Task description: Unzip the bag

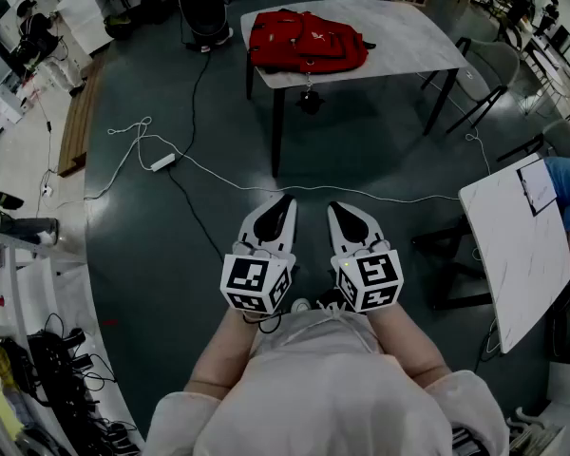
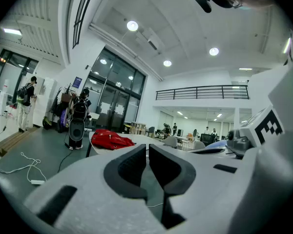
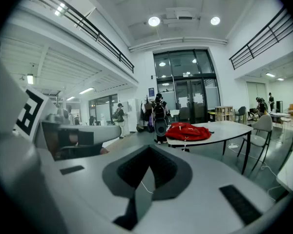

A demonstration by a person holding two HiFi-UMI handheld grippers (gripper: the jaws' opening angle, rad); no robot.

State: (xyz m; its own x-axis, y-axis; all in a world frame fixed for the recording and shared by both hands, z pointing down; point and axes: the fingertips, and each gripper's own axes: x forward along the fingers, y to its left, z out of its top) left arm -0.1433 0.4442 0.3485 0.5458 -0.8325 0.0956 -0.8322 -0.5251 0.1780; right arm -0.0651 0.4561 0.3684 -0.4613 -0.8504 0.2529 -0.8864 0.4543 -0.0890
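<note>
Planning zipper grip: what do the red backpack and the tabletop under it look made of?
Red backpack: matte woven synthetic, probably nylon or polyester; it slumps in soft folds. Tabletop: smooth, pale, faintly mottled, laminate or stone-look; can't tell which. Its legs: dark, likely painted metal.

A pale-topped table (image 1: 408, 41) on dark legs stood at the upper centre of the head view. A red bag (image 1: 307, 40) lay flat on its left half. Below it spread a dark floor (image 1: 152, 255). On the floor a white power strip (image 1: 162, 162) lay at the left, a white cable (image 1: 230, 180) trailed from it toward the right, and a black cable (image 1: 198, 88) lay alongside.
</note>
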